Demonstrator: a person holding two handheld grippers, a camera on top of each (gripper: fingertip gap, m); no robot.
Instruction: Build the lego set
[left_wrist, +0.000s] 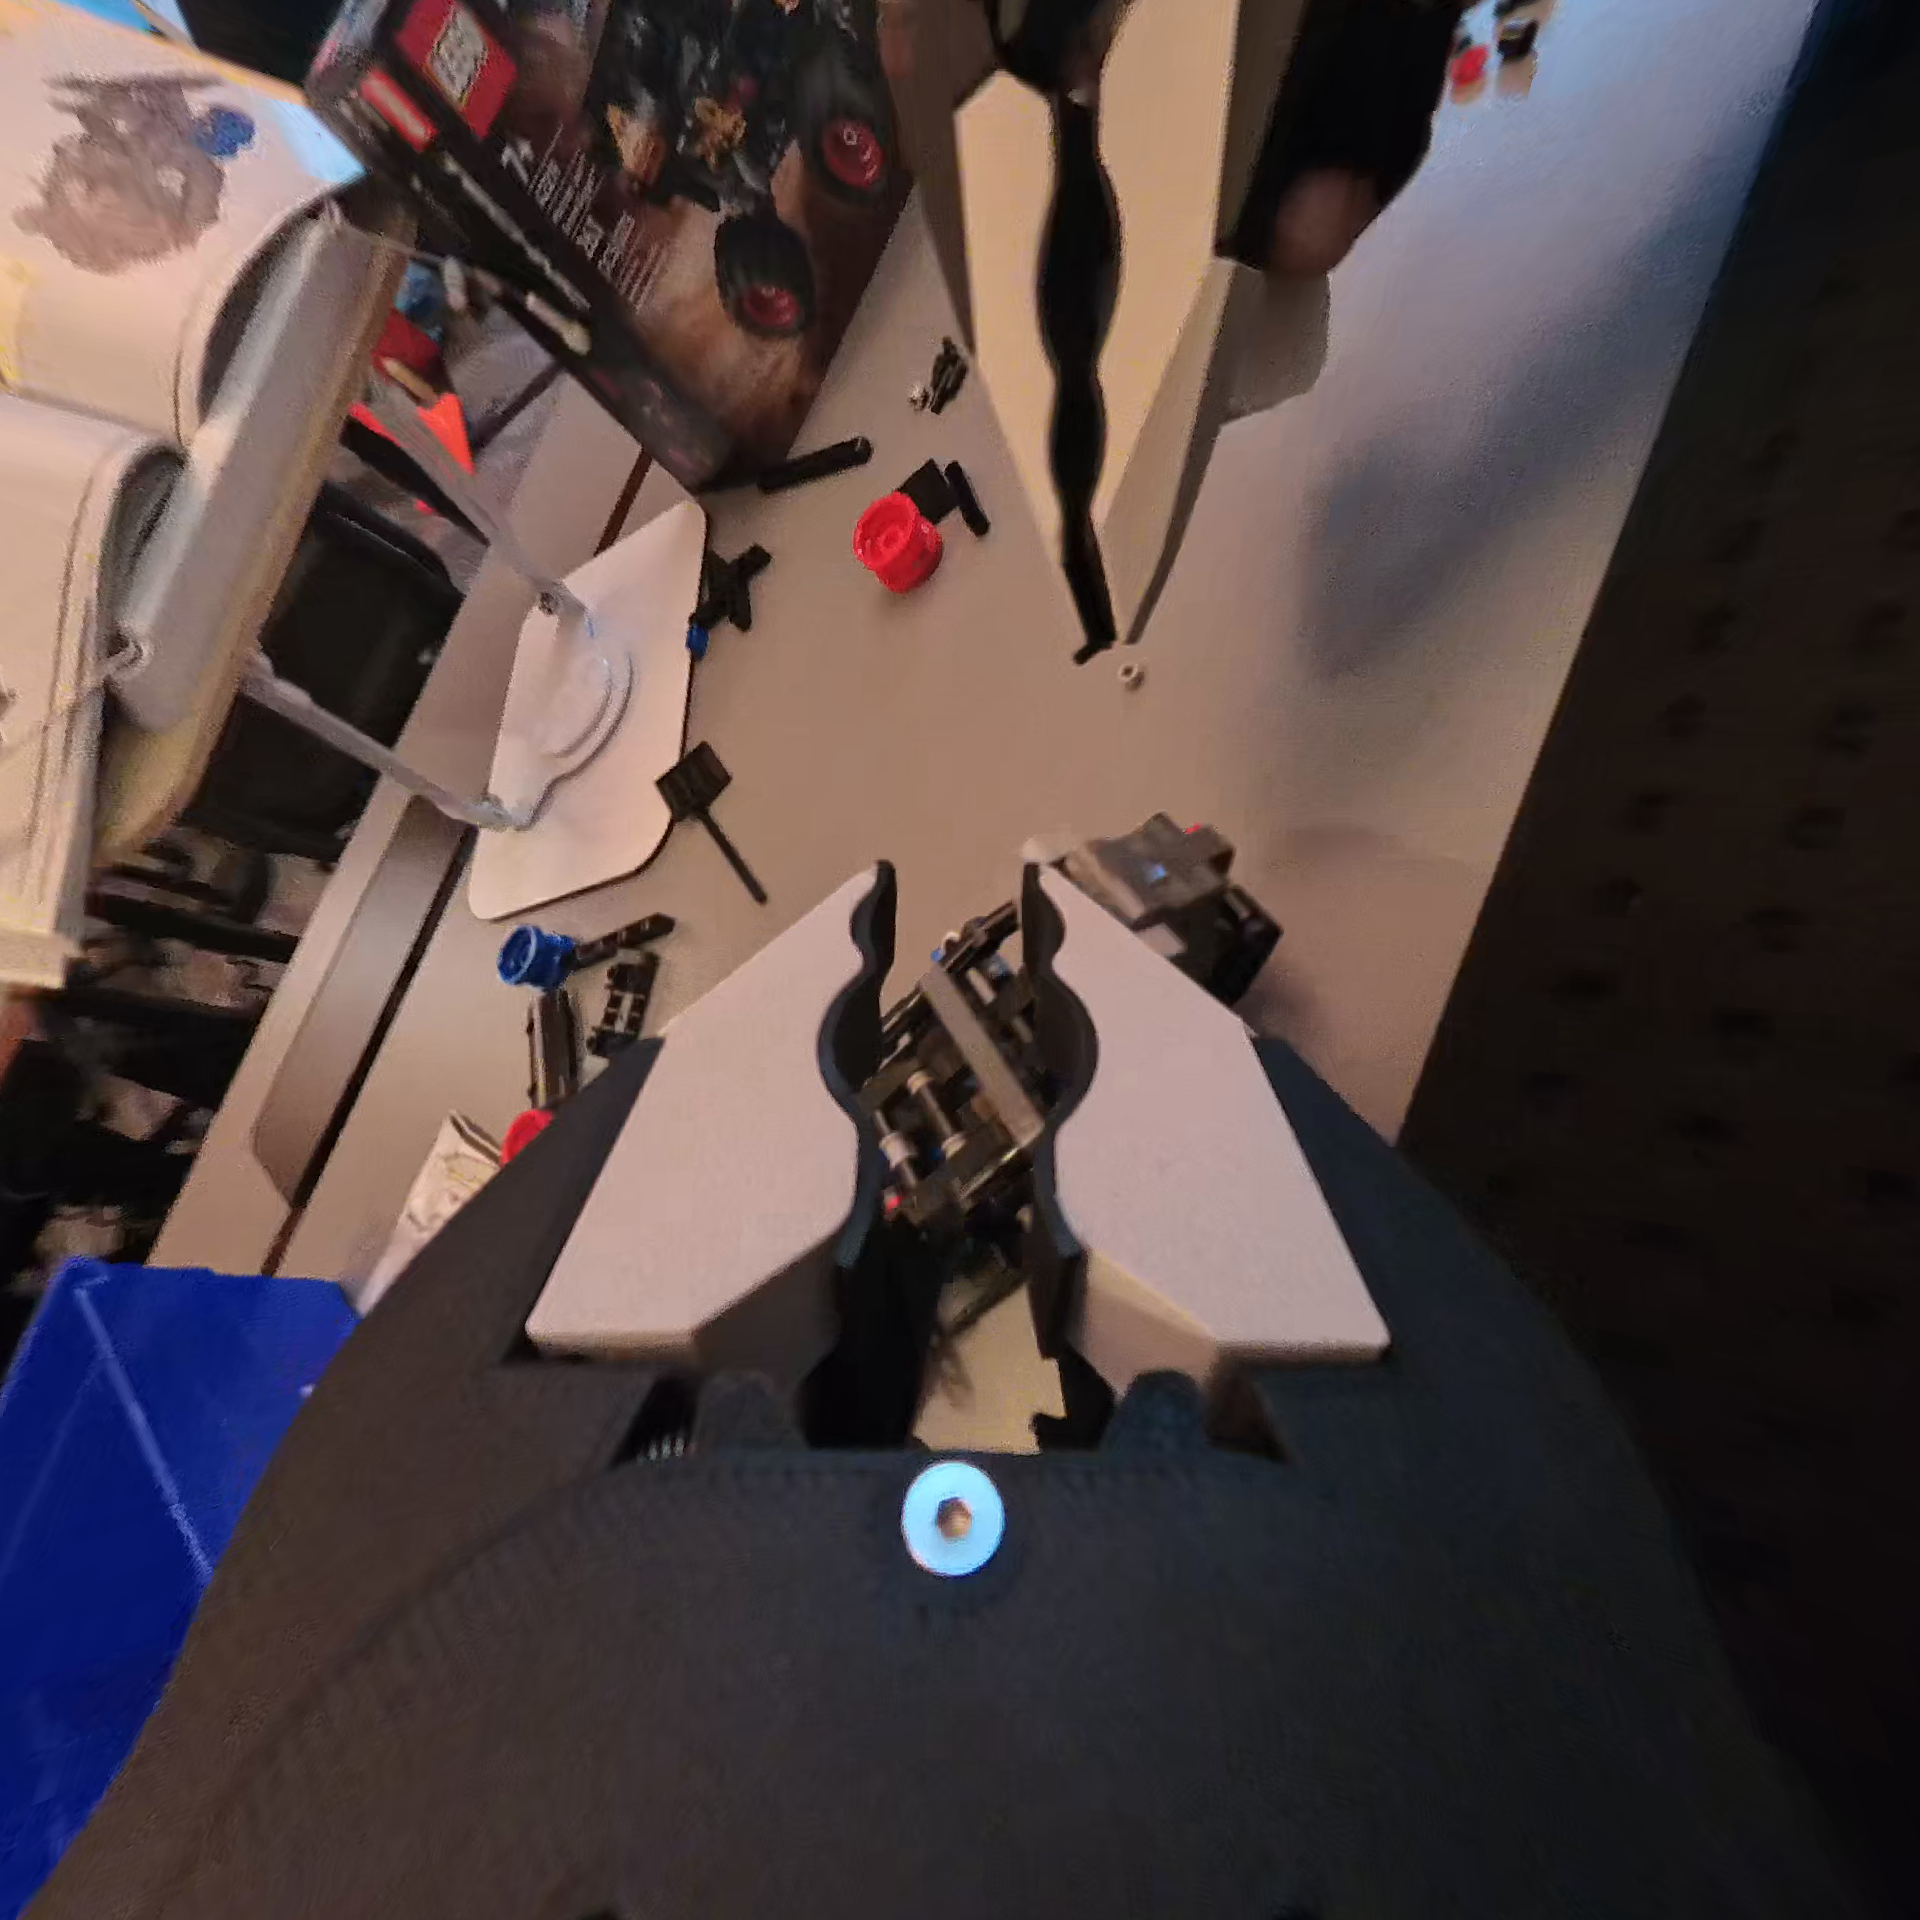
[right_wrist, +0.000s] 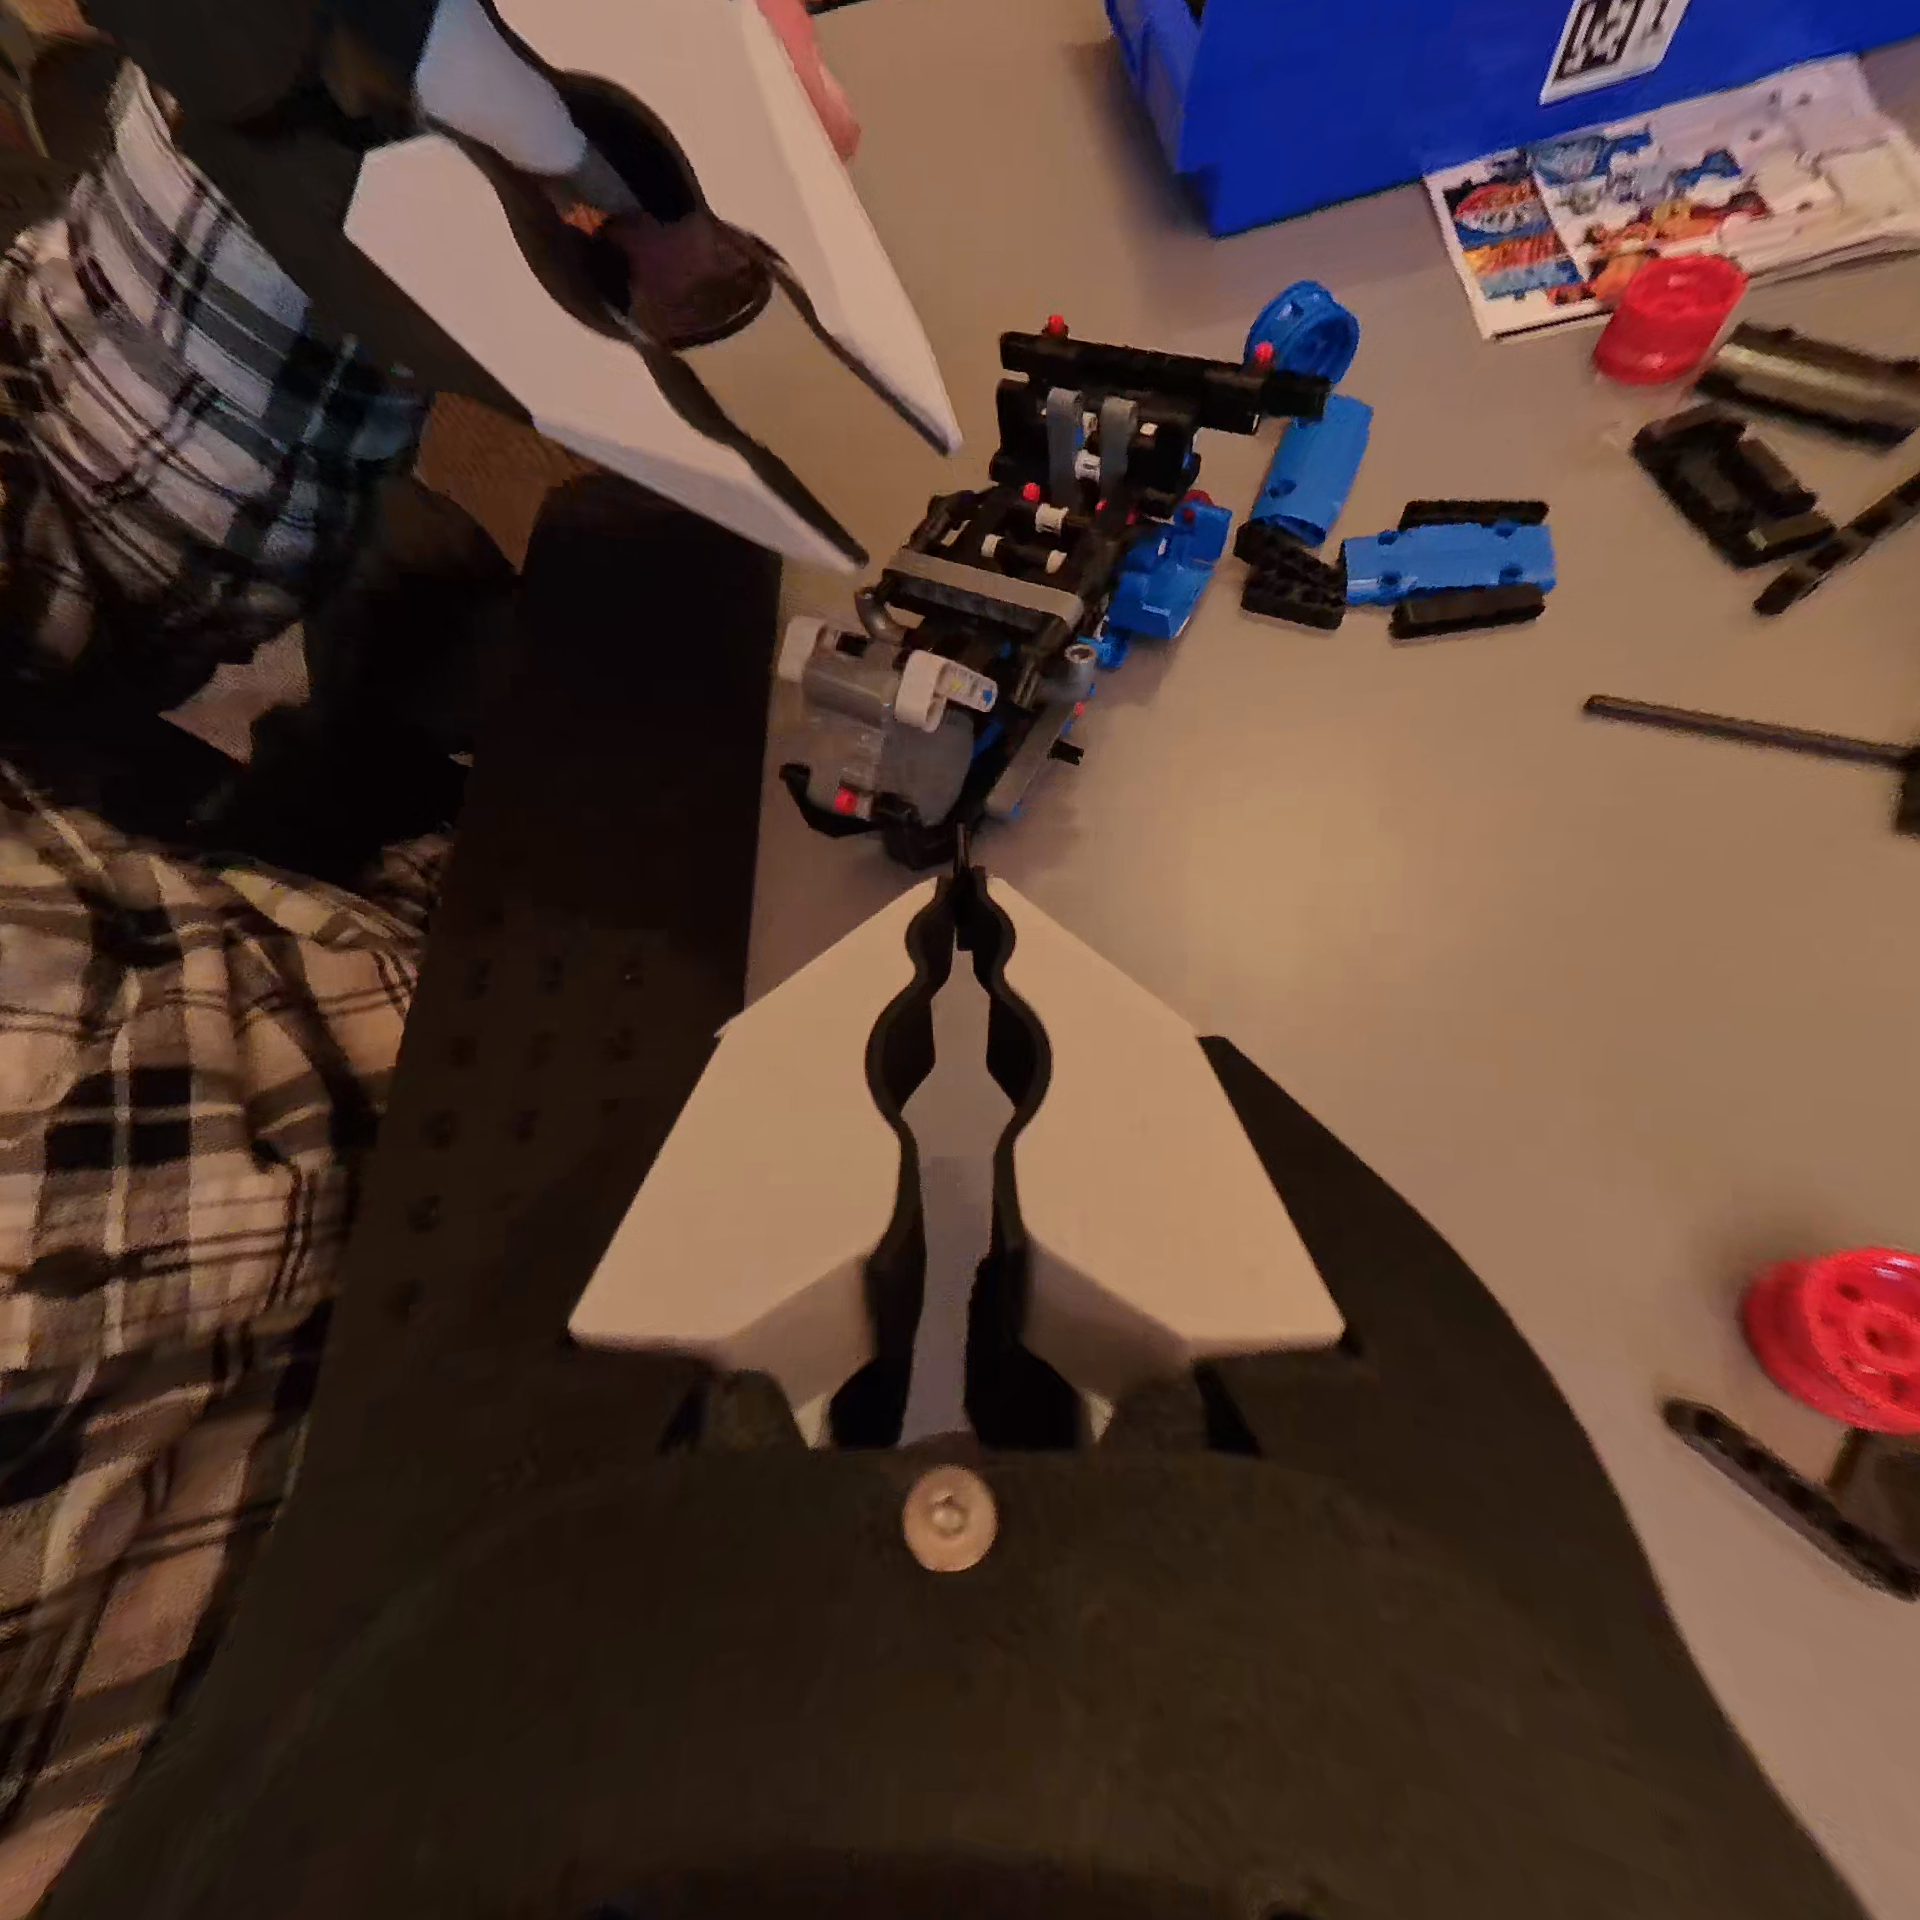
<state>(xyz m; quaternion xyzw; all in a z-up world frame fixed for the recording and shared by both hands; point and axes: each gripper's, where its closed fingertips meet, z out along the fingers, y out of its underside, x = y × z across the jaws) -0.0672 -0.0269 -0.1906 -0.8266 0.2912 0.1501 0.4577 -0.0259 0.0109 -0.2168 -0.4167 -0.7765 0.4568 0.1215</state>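
Note:
The part-built lego chassis (right_wrist: 997, 582), black and grey with blue side parts, lies on the grey table (right_wrist: 1351, 987). My left gripper (left_wrist: 956, 883) is open, its two fingers either side of the chassis (left_wrist: 966, 1081) from above. It also shows in the right wrist view (right_wrist: 906, 501), with its tips at the chassis's left edge; I cannot tell if they touch. My right gripper (right_wrist: 961, 894) is shut on a thin black piece (right_wrist: 964, 847), just short of the chassis's grey end. It also shows in the left wrist view (left_wrist: 1091, 639).
Loose parts lie around: red wheel hubs (right_wrist: 1673, 312) (right_wrist: 1839, 1340) (left_wrist: 899, 540), blue panels (right_wrist: 1455, 561), black beams and an axle (right_wrist: 1745, 732). A blue bin (right_wrist: 1455, 104), a booklet (right_wrist: 1662, 187) and the set's box (left_wrist: 644, 208) stand at the edges. A person in a plaid shirt (right_wrist: 156, 1091) sits at the table edge. The gap from one gripper's tips to the other's is roughly 7 cm.

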